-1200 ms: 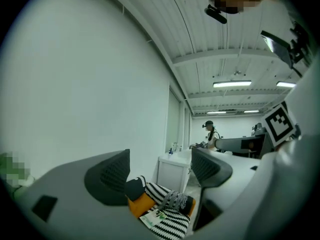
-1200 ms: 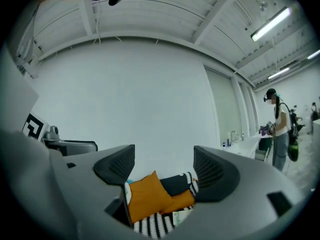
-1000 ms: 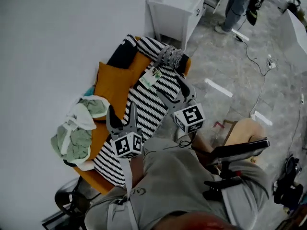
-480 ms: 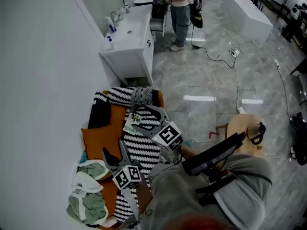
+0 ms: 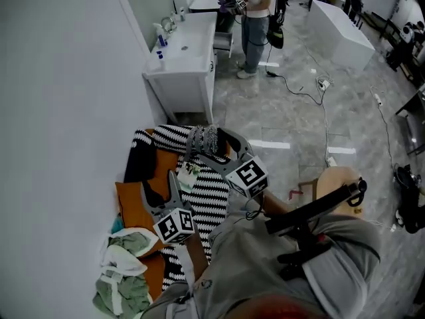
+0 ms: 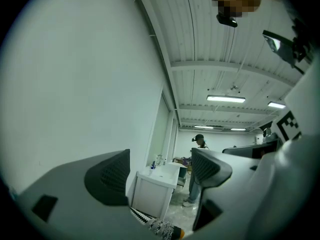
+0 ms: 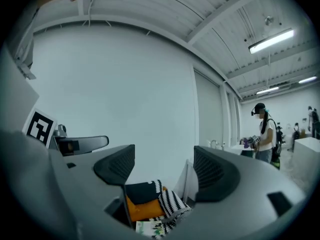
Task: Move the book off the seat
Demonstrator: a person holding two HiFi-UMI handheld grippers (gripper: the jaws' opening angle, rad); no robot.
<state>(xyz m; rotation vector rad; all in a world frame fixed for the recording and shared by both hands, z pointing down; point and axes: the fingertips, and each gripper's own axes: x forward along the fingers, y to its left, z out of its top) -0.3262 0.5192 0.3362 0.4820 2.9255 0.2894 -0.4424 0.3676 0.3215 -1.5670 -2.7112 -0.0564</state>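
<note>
Moved: both grippers went further along the seat (image 5: pixel 135 201).
Book (image 5: pixel 188 175): lay just under the right gripper (image 5: pixel 208 146); the left gripper (image 5: pixel 159 189) was farther.
Jaws: both apart, empty.

A thin book (image 5: pixel 188 175) with a white-and-green cover is seen lying flat on the striped blanket (image 5: pixel 209 195) spread over the orange seat (image 5: pixel 133 201). In the head view it is placed toward the seat's 12 o'clock end.
</note>
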